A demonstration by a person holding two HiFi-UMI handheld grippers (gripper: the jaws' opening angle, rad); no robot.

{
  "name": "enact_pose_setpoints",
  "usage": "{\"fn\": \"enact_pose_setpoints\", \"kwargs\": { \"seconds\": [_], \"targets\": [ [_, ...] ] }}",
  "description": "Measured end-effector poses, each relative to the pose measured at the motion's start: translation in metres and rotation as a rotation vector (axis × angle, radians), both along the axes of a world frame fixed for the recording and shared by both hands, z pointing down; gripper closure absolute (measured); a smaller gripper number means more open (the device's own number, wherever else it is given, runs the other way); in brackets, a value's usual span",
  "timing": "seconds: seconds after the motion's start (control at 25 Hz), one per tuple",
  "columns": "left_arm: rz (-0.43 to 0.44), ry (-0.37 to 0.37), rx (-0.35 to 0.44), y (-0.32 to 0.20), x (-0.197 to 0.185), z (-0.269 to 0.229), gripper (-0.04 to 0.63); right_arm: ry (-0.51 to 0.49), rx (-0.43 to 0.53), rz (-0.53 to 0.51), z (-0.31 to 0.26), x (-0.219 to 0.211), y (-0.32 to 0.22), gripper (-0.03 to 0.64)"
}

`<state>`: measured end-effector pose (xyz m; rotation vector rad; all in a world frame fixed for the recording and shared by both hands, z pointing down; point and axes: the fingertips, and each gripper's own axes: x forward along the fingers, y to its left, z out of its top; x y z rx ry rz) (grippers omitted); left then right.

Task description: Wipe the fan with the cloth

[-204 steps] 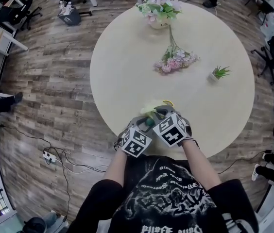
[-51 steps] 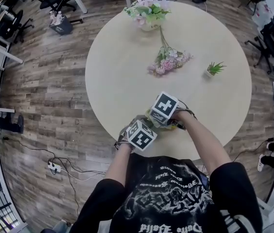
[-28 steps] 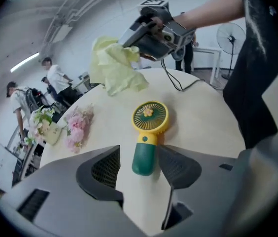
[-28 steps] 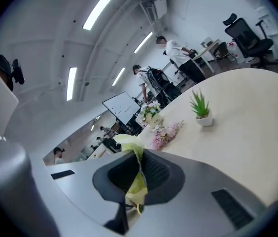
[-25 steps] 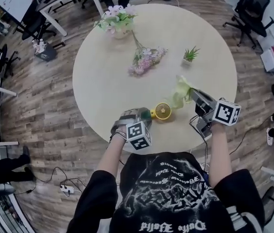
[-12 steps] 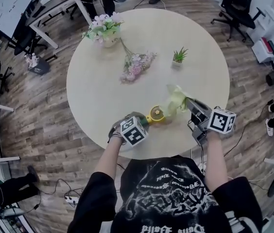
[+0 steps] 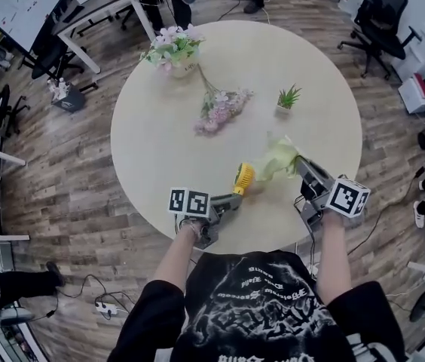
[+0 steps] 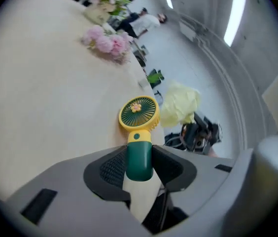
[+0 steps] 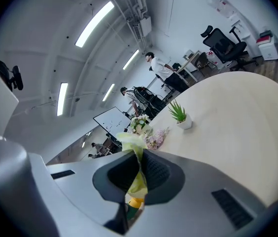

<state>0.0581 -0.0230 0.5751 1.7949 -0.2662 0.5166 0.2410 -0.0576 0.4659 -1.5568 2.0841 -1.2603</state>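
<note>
A small yellow fan with a green handle is held just over the round beige table near its front edge. My left gripper is shut on that handle, and the fan's round head sticks out beyond the pads, turned on its side. My right gripper sits to the fan's right, shut on a pale yellow-green cloth. The cloth's loose end bunches beside the fan head; whether it touches is unclear. In the right gripper view the cloth is pinched between the pads of my right gripper.
A vase of flowers stands at the table's far left. A loose pink bouquet lies mid-table, with a small potted plant to its right. Office chairs and desks ring the table on a wooden floor.
The left gripper has closed on the fan's handle and rolled over, turning the fan from lying face up to standing on its side. The right gripper with the cloth has hardly moved.
</note>
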Motion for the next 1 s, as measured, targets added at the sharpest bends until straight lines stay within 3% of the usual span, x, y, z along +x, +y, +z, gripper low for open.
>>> {"fn": "enact_pose_setpoints", "kwargs": {
  "seconds": [0.16, 0.44, 0.52, 0.68, 0.84, 0.92, 1.0],
  "targets": [
    [-0.256, 0.210, -0.251, -0.008, 0.000, -0.011, 0.416, 0.021, -0.008, -0.028, -0.003, -0.009, -0.005, 0.594],
    [-0.522, 0.507, -0.446, -0.025, 0.000, -0.023, 0.414, 0.021, 0.005, -0.132, 0.002, -0.035, -0.018, 0.594],
    [-0.602, 0.560, -0.503, -0.028, -0.006, -0.021, 0.414, 0.032, 0.004, -0.158, 0.004, -0.042, -0.022, 0.595],
    [-0.685, 0.571, -0.506, -0.031, -0.019, -0.016, 0.407, 0.039, -0.008, -0.192, 0.004, -0.054, -0.026, 0.594],
    [-0.724, 0.634, -0.470, -0.038, -0.027, -0.029, 0.249, 0.037, -0.010, -0.223, 0.005, -0.063, -0.032, 0.594],
    [-0.726, 0.579, -0.425, -0.037, -0.030, -0.024, 0.245, 0.035, -0.011, -0.238, 0.007, -0.067, -0.036, 0.594],
    [-0.706, 0.473, -0.368, -0.033, -0.033, -0.016, 0.239, 0.041, -0.012, -0.253, 0.008, -0.071, -0.040, 0.594]
  ]
}}
